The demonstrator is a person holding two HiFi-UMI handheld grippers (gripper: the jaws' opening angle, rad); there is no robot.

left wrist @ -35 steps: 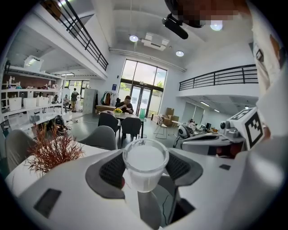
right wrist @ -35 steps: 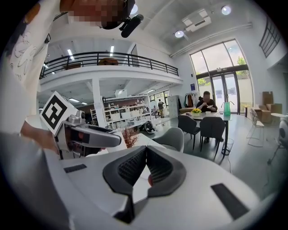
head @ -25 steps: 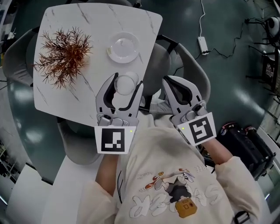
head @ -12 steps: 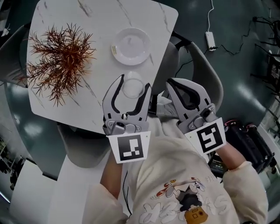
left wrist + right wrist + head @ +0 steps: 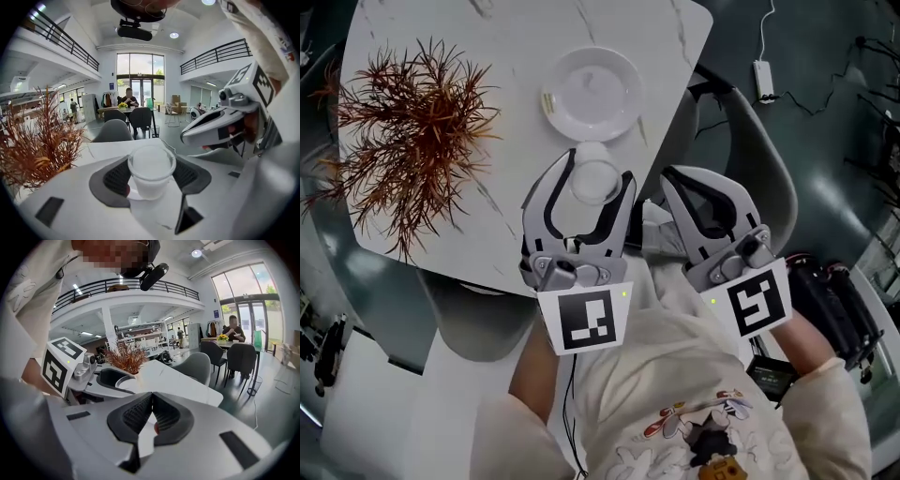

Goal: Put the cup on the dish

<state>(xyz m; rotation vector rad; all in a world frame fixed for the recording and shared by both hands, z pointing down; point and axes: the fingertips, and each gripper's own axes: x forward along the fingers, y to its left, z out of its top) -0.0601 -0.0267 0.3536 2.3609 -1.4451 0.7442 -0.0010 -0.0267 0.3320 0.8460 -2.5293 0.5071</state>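
Observation:
A clear plastic cup (image 5: 594, 183) sits upright between the jaws of my left gripper (image 5: 598, 173), which is shut on it just in front of the white dish (image 5: 592, 94). The dish is empty on the white marble table (image 5: 506, 37). In the left gripper view the dark pads (image 5: 117, 177) press both sides of the cup (image 5: 151, 166), held in my left gripper (image 5: 151, 180). My right gripper (image 5: 670, 180) hangs to the right, off the table's edge. Its pads meet with nothing between them in the right gripper view (image 5: 152, 397).
A dried reddish plant (image 5: 403, 141) spreads over the table's left half. Grey chairs stand at the right (image 5: 750, 122) and near-left (image 5: 469, 319) edges of the table. A power strip (image 5: 764, 75) with its cable lies on the dark floor, and a black case (image 5: 834, 300) is at the right.
Both grippers have sunk lower at the table's near edge, and the left one has rolled a little. The cup stays in the left jaws; the right stays shut.

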